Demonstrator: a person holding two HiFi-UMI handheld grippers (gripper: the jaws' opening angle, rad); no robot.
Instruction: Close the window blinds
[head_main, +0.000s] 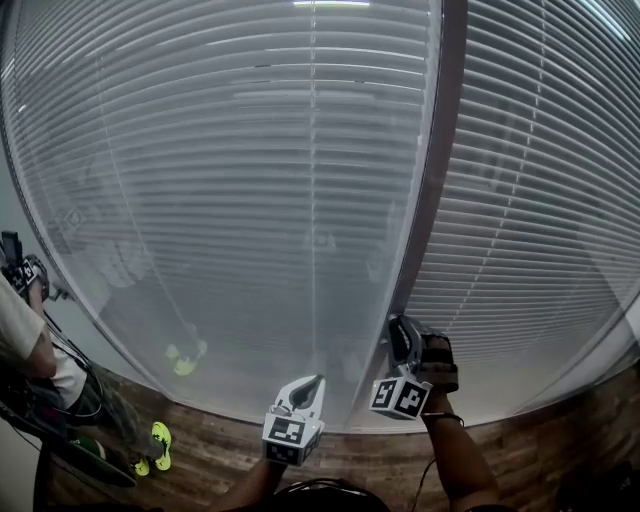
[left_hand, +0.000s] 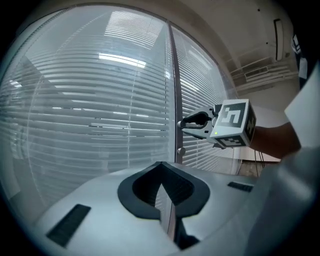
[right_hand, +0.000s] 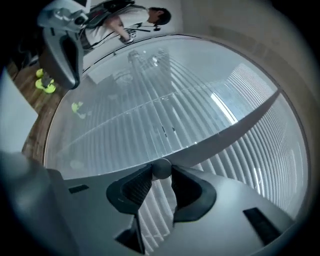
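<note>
White slatted blinds (head_main: 220, 170) fill the window behind glass, and a dark upright frame (head_main: 440, 150) splits them into two panes. My right gripper (head_main: 401, 332) reaches level to that frame and is shut on a small round grey knob (right_hand: 161, 168), which sits between its pads (right_hand: 136, 186). In the left gripper view the right gripper (left_hand: 184, 123) shows at the frame (left_hand: 176, 90). My left gripper (head_main: 318, 384) hovers just left of it, short of the glass, with its jaws (left_hand: 161, 165) together and nothing in them.
A second small knob (left_hand: 181, 150) sits lower on the frame. A person (head_main: 30, 350) stands at the left beside dark gear, with yellow-green shoes (head_main: 160, 445) on the wooden floor (head_main: 560, 450). The glass reflects the room.
</note>
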